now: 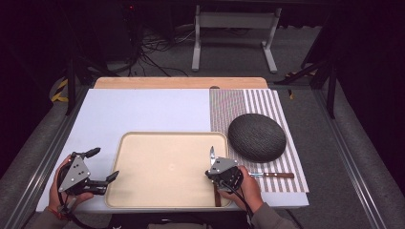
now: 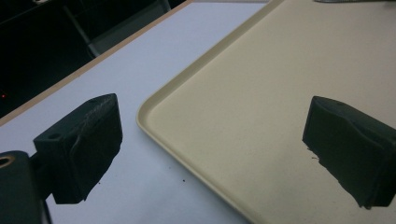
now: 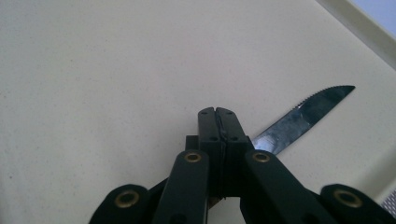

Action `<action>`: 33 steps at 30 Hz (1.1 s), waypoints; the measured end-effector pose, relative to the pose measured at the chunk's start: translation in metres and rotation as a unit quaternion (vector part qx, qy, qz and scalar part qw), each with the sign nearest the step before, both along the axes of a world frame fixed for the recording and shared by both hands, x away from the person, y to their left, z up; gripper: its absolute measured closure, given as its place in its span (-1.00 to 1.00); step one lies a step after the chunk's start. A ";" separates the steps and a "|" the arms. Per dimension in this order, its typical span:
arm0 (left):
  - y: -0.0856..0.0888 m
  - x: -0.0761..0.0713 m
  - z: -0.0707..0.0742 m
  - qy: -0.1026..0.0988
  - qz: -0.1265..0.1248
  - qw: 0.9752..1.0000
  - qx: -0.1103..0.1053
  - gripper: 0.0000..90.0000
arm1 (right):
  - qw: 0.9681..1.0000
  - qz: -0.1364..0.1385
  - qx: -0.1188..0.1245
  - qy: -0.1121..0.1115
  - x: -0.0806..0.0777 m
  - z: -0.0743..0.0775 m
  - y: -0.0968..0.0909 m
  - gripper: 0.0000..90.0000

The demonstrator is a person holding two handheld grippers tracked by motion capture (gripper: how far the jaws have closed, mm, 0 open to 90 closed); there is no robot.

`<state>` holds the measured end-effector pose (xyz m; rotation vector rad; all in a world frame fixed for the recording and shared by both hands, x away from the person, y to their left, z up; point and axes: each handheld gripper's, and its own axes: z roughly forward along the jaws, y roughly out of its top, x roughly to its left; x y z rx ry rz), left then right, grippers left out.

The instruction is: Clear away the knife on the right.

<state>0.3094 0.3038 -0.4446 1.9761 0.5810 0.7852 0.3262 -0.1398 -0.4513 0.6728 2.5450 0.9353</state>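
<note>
Jaws shut on a knife (image 3: 303,119) over a beige tray (image 1: 143,191).
The right gripper (image 1: 211,161) is clamped on it at the tray's right; the left gripper (image 1: 102,164) is held apart.

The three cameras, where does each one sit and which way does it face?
High view: above the near edge, looking forward and down on the beige tray; both hands show, with the left hand-held gripper and the right hand-held gripper.
Left gripper view: rides that gripper, facing the tray's corner between its open jaws.
Right gripper view: looks along shut jaws at the serrated knife.
All share the tray.
</note>
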 end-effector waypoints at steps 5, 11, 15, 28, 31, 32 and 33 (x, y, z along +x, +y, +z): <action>0.000 0.000 0.000 0.004 0.008 1.000 0.005 -0.87 | 1.000 -0.009 0.012 0.011 0.002 0.000 -0.011 1.00; 0.000 0.001 0.000 0.001 0.011 1.000 0.006 -0.87 | 1.000 -0.015 0.017 0.014 0.002 0.000 -0.018 0.97; 0.000 0.001 0.000 0.003 0.013 1.000 0.004 -0.87 | 0.999 -0.019 0.021 0.014 0.003 0.000 -0.023 0.92; 0.000 0.004 0.000 0.005 0.011 1.000 0.000 -0.87 | 1.000 -0.021 0.015 0.002 0.002 0.000 -0.030 0.76; 0.000 0.005 0.000 0.007 0.008 1.000 0.000 -0.86 | 1.000 -0.018 0.013 -0.003 0.002 0.000 -0.031 0.76; 0.000 0.005 0.000 0.007 0.008 1.000 0.000 -0.86 | 1.000 -0.017 0.012 -0.003 0.002 0.000 -0.031 0.76; 0.000 0.005 0.000 0.009 0.007 1.000 -0.006 -0.86 | 1.000 -0.016 0.011 -0.005 0.002 0.000 -0.031 0.75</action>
